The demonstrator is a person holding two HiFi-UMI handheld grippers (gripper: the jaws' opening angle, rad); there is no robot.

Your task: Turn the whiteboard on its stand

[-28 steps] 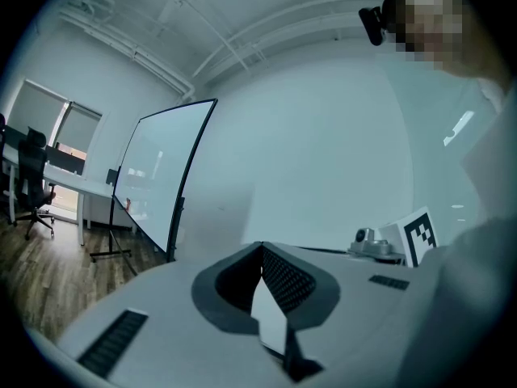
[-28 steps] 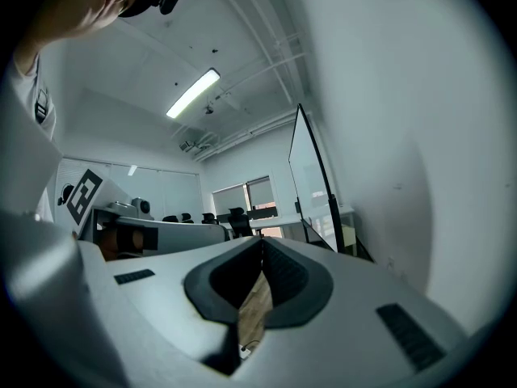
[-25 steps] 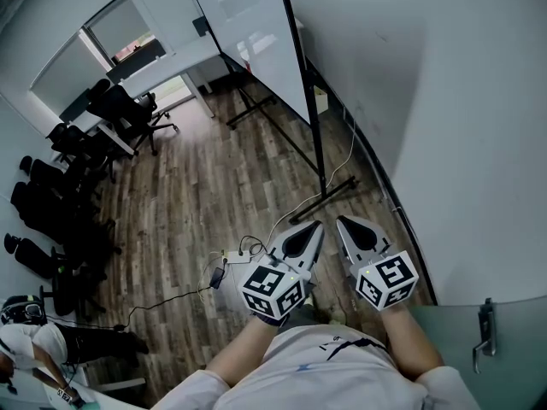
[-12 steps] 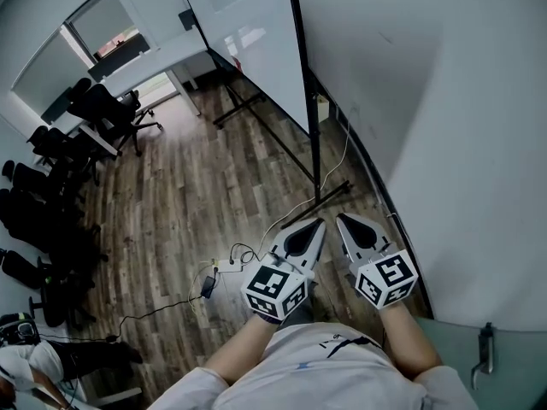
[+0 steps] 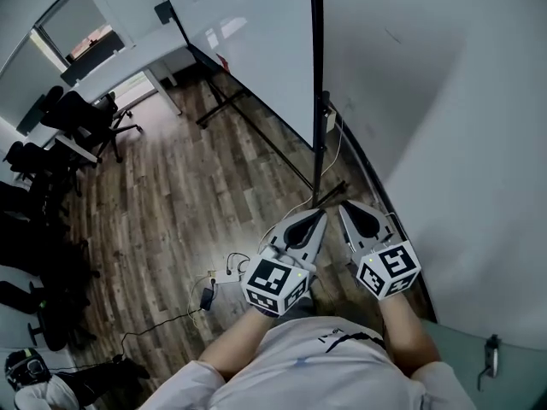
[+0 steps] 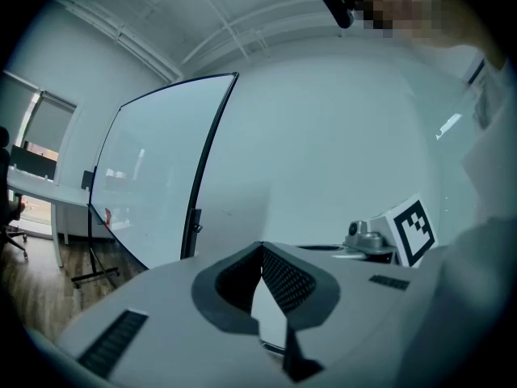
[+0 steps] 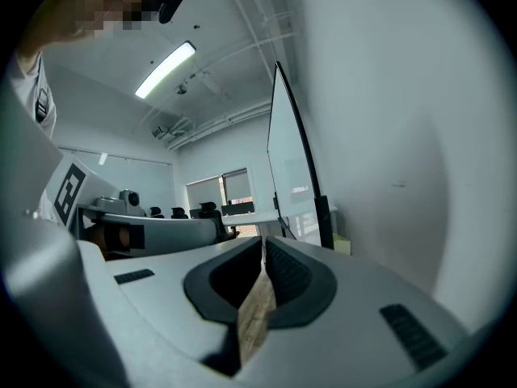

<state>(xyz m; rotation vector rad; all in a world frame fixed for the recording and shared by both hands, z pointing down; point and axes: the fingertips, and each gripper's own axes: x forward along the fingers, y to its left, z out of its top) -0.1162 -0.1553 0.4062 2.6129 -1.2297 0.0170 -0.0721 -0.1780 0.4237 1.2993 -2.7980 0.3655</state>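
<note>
The whiteboard [image 5: 256, 49] is seen upright on its stand [image 5: 317, 101] beside the wall, well ahead of the left gripper [image 5: 318, 219] and right gripper [image 5: 346, 207], whose jaws are pressed together and empty, so its near edge should be reached and the jaws opened before any turning.

The person holds 2 hand-held grippers low in front of the body, side by side. The left hand-held gripper [image 5: 318, 215] has its jaws closed tight with nothing between them. The right hand-held gripper [image 5: 344, 205] is closed tight and empty too. Both point forward, and their tips are near each other but not touching. The left forearm [image 5: 232, 353] and right forearm [image 5: 403, 331] are bare and reach forward.
</note>
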